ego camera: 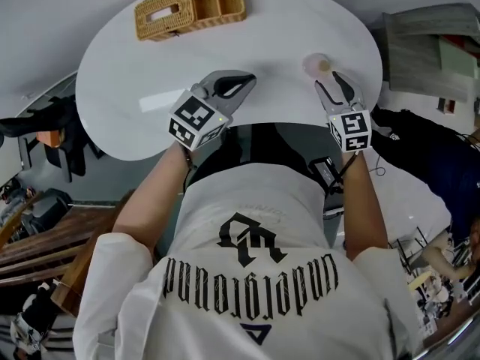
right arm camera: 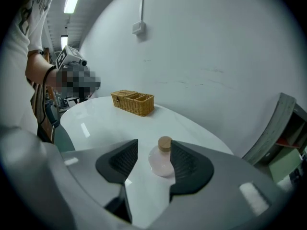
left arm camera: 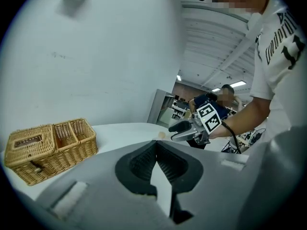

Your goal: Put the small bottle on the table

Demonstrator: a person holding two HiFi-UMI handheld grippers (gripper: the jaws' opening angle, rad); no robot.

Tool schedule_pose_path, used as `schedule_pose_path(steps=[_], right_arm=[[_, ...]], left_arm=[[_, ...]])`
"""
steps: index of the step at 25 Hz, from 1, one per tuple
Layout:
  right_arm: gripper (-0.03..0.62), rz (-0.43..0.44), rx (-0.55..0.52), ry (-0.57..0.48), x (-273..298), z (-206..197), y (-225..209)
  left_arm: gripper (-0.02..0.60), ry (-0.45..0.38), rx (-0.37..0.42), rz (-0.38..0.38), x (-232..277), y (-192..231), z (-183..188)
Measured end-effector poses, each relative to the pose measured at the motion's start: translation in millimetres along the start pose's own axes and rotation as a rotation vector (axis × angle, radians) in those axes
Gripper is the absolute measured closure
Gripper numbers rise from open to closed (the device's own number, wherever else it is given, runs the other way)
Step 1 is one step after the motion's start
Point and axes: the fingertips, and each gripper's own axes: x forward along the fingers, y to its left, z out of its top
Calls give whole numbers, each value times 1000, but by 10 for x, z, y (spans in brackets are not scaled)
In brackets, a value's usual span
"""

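The small bottle (ego camera: 318, 66), pale pink with a cork stopper, stands upright on the white round table (ego camera: 150, 58) near its right edge. In the right gripper view the bottle (right arm camera: 162, 162) sits between the tips of my right gripper (right arm camera: 154, 147), which is open; a gap shows on the left side and the pads do not press it. From the head view, the right gripper (ego camera: 330, 82) lies just behind the bottle. My left gripper (ego camera: 241, 82) hovers over the table's near edge, left of centre, shut and empty, its pads meeting at the tips (left arm camera: 156, 145).
A wicker basket (ego camera: 191, 10) with a lidded part and two open compartments stands at the table's far left. A white wall rises behind the table. A grey folded panel (ego camera: 427, 43) leans to the right. Dark chairs and clutter stand on the floor at the left (ego camera: 52, 137).
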Motion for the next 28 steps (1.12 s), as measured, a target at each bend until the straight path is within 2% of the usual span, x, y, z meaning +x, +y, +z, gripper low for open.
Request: schedule_pose_path(steps=[8,15,20,23,28], right_arm=[[387,-123,31,-86,-527,343,416],[405,-167,101,-233,-1150,972,867],[450,-176,120,-340,-1567,1456,1234],[495,-181,98,-398,-1768,1722,1472],[535,-190,56,-444,-1961,1942,1731]], left_arm=[[574,-64,98,-20,-699,-209,140],[574,-156,200,-40,-1276,-500,513],[574,-215,244,-30,-1750,-626,684],[574,-250,265,-32,-2047,-705,782],[574,-338,273,-31,-2405,-813,1031]])
